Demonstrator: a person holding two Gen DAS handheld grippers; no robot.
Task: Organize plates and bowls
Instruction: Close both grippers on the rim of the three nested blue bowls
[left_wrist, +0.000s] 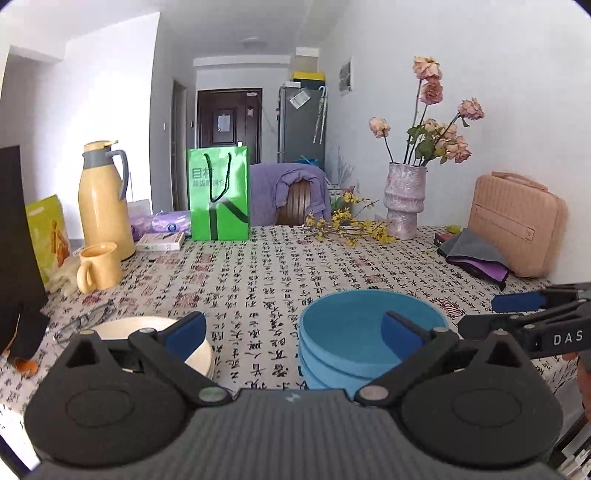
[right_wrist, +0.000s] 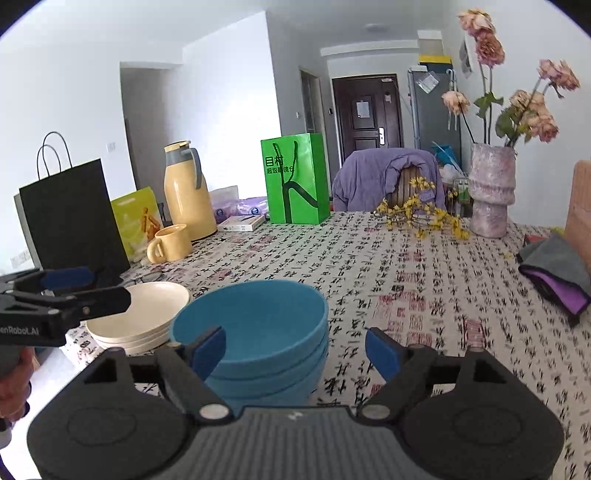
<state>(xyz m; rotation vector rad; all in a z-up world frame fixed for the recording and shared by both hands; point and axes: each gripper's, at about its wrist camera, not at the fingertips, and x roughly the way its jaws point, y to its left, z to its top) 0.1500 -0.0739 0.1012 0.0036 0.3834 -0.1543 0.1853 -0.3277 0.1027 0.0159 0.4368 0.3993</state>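
1. Nearest the cameras, the left gripper (left_wrist: 293, 330) and right gripper (right_wrist: 295, 354) both stand wide apart, holding nothing.
2. Just beyond, nested blue bowls (right_wrist: 255, 332) sit beside stacked cream plates (right_wrist: 142, 317), near the table's front edge.
3. Both piles look finished; any next move would call for finding stray dishes, and none shows.
4. Farther off, the calligraphy-print tablecloth (right_wrist: 424, 295) carries a yellow mug (right_wrist: 171, 243), thermos (right_wrist: 188, 192), green bag (right_wrist: 295, 181) and vase (right_wrist: 491, 192).

A yellow thermos (left_wrist: 104, 199) and matching mug (left_wrist: 99, 267) are standing near a green bag (left_wrist: 219, 194); a vase (left_wrist: 404, 201), possibly ceramic, is holding wilted roses (left_wrist: 430, 114) on the tabletop (left_wrist: 258, 280).
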